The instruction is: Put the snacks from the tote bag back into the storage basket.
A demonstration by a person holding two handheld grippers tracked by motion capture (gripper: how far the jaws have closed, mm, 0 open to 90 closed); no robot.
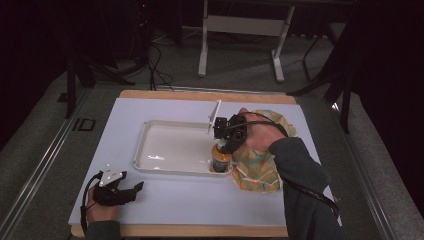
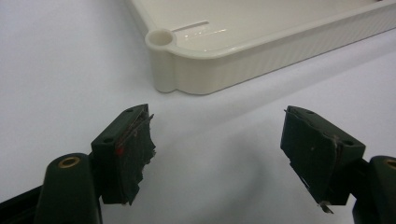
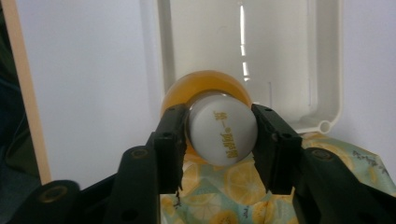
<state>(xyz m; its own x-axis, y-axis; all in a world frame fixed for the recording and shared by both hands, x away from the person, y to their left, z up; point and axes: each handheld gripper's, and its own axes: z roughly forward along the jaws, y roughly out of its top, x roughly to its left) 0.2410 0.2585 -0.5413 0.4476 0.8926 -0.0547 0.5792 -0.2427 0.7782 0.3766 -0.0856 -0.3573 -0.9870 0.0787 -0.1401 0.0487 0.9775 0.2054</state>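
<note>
Currently right gripper (image 3: pixel 219 135) straight above bottle (image 1: pixel 221 159), jaws straddling white cap (image 3: pixel 222 133), small gap showing, not clamped. Bottle upright in tray (image 1: pixel 150 131) near corner. Left gripper (image 2: pixel 219 154) wide open, empty, well apart.

Tray (image 1: pixel 150 145) floor lies open left of the bottle (image 1: pixel 221 159).

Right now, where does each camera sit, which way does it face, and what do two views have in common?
High view: above the table, facing forward and down; both forearms, left gripper.
Left gripper view: on that gripper, looking low across the table at the tray corner; own open jaws.
Right gripper view: looks down on the bottle cap, right gripper jaws beside it.
Shared: tray, bottle, lemon-print cloth.
</note>
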